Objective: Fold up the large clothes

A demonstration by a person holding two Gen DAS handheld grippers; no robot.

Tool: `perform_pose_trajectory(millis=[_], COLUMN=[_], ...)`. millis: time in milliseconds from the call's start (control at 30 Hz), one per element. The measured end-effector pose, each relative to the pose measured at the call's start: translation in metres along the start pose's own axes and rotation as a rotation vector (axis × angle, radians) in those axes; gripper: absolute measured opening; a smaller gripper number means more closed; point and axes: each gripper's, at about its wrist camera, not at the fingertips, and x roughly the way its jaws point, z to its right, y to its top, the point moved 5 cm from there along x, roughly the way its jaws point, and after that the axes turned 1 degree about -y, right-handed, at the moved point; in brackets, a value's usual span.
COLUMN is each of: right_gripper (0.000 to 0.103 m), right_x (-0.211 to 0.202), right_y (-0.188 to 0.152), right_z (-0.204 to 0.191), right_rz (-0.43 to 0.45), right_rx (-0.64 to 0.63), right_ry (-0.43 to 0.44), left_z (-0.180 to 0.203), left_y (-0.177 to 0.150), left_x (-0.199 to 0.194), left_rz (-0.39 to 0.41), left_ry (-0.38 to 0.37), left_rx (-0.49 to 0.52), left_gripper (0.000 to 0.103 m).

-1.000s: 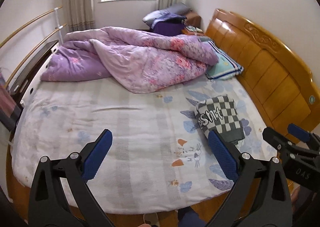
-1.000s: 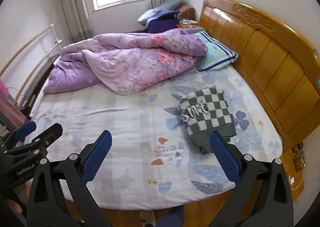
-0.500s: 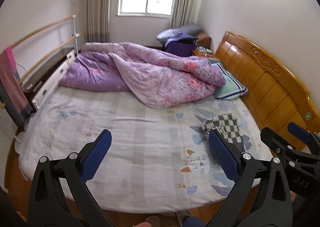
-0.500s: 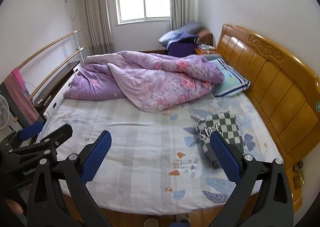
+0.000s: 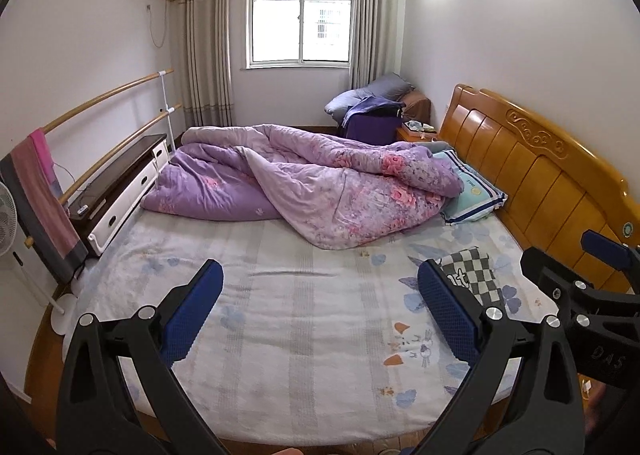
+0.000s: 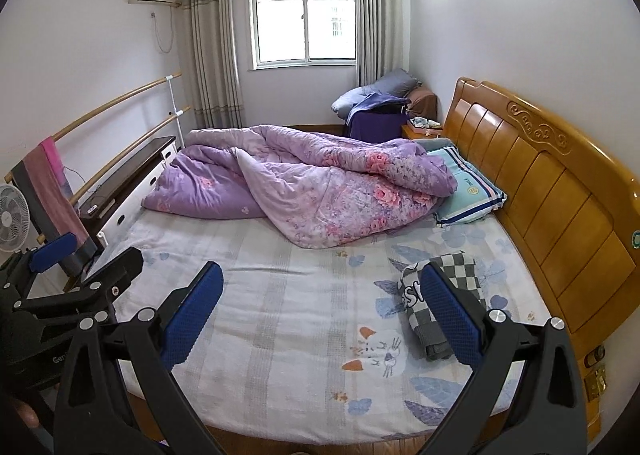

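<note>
A folded black-and-white checkered garment (image 6: 452,279) with white lettering lies on the right side of the bed (image 6: 280,295), near the wooden headboard; it also shows in the left wrist view (image 5: 476,279), partly behind a finger. My left gripper (image 5: 320,307) is open and empty, held high above the bed's near edge. My right gripper (image 6: 320,307) is open and empty, at about the same height. Each gripper shows at the edge of the other's view. Both are well away from the garment.
A crumpled purple floral quilt (image 6: 312,187) covers the far half of the bed. A striped pillow (image 6: 468,195) leans by the wooden headboard (image 6: 560,191). A dark TV cabinet (image 6: 128,183), wooden rails with a hung towel and a fan (image 6: 12,219) stand on the left.
Both grippers have pulled back and tilted up from the bed, so more of the room shows. The checkered garment stays folded where it lay. Both grippers stay open.
</note>
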Motion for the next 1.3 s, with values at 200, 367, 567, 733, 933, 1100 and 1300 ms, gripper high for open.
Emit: perform_pose_trajectory(millis=[200, 367, 567, 733, 933, 1100, 1300], right_gripper=[0.095, 0.095, 0.095, 0.095, 0.095, 0.095, 0.095], right_x=[-0.004, -0.002, -0.001, -0.001, 0.000, -0.001, 0.001], right_y=[0.001, 0.001, 0.000, 0.000, 0.000, -0.001, 0.000], right_z=[0.000, 0.000, 0.002, 0.002, 0.002, 0.002, 0.002], right_rz=[0.011, 0.009, 0.013, 0.016, 0.015, 0.015, 0.013], right_rx=[-0.014, -0.005, -0.006, 0.000, 0.000, 0.002, 0.001], right_ry=[-0.018, -0.023, -0.029, -0.032, -0.031, -0.033, -0.035], left_z=[0.002, 0.003, 0.006, 0.007, 0.008, 0.006, 0.005], left_y=[0.004, 0.004, 0.007, 0.008, 0.009, 0.010, 0.010], left_x=[0.001, 0.004, 0.010, 0.012, 0.014, 0.017, 0.019], left_rz=[0.005, 0.006, 0.006, 0.014, 0.014, 0.015, 0.021], left_ry=[-0.009, -0.009, -0.017, -0.011, -0.008, -0.007, 0.005], left_rx=[-0.001, 0.001, 0.006, 0.009, 0.011, 0.010, 0.018], left_gripper=[0.098, 0.098, 0.098, 0.098, 0.098, 0.098, 0.098])
